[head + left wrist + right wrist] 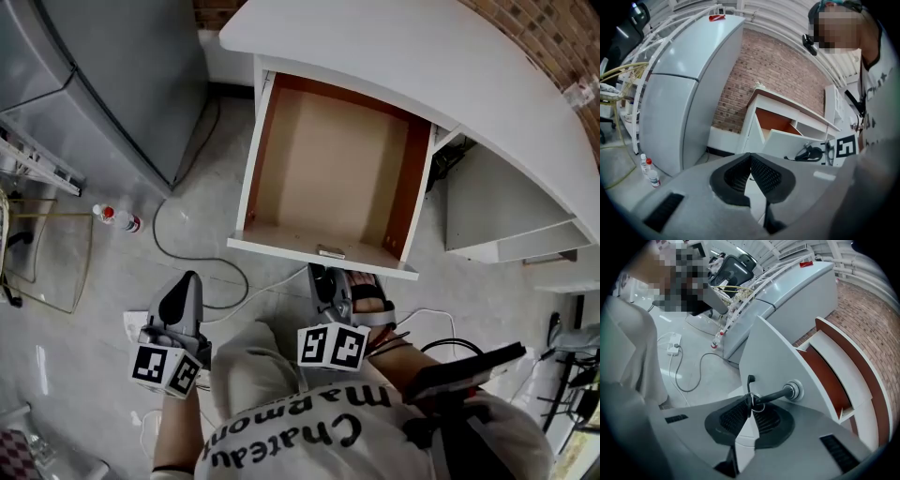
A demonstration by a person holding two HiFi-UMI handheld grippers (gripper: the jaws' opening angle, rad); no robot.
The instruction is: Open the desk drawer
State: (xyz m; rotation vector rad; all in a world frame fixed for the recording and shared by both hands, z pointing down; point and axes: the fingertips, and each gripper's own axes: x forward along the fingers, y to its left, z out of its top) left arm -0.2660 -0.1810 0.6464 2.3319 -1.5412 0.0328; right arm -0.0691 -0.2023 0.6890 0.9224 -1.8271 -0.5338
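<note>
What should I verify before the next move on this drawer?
1. Drawer pulled out from the desk: ok.
2. Right gripper shut on the key in the drawer front's lock: ok.
3. Left gripper shut, empty, clear of the drawer: ok.
4. Drawer at its end stop: cannot tell.
5. Floor cable clear of the drawer: ok.

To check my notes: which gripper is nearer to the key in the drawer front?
Right. The right gripper is shut on the key; the left gripper hangs apart, short of the drawer front.
</note>
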